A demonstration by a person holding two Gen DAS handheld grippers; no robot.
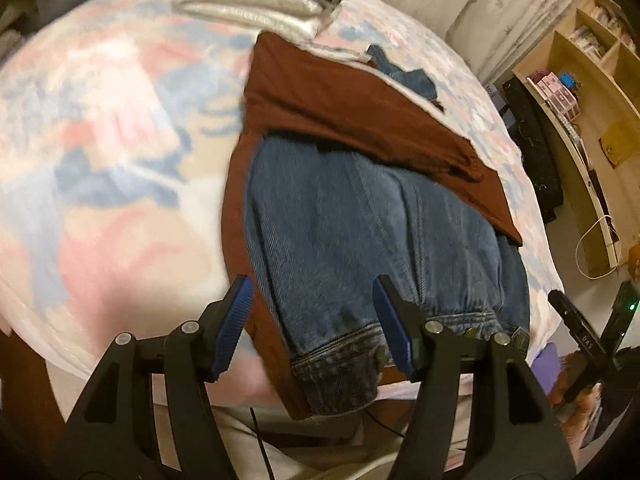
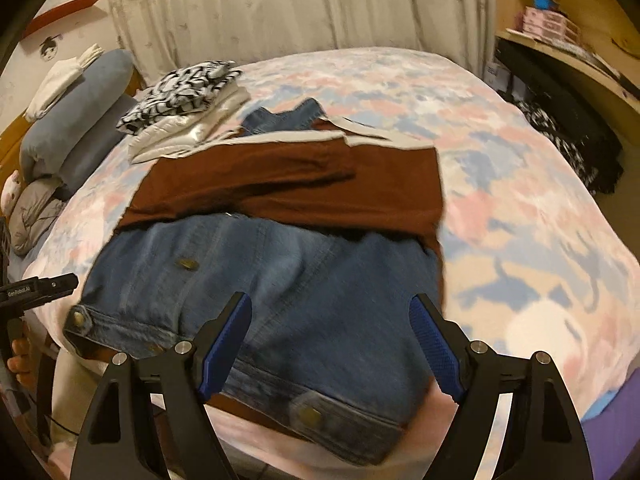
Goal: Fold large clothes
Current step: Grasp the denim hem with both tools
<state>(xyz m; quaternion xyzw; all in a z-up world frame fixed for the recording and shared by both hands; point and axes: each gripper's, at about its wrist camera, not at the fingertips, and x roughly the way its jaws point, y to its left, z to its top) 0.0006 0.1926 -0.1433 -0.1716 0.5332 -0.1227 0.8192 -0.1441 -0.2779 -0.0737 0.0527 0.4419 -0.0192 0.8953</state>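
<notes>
Only two markings can be read. In the right wrist view, the black body of the left tool [image 2: 38, 290] at the left edge bears small white lettering that reads "GenRobot.AI". In the left wrist view, the black right tool [image 1: 582, 336] at the right edge carries a few white characters, seemingly "DAS", too small to be sure.

Denim jacket [image 2: 280, 280]: mid-blue, brass-coloured buttons. Garment beneath [image 2: 288, 184]: rust-brown, pale grey trim. Bed cover [image 2: 520, 200]: pink, blue, cream blotches. Folded pile [image 2: 180, 96]: black-and-white print over what looks like silvery white. Curtain [image 2: 280, 8]: cream.
</notes>
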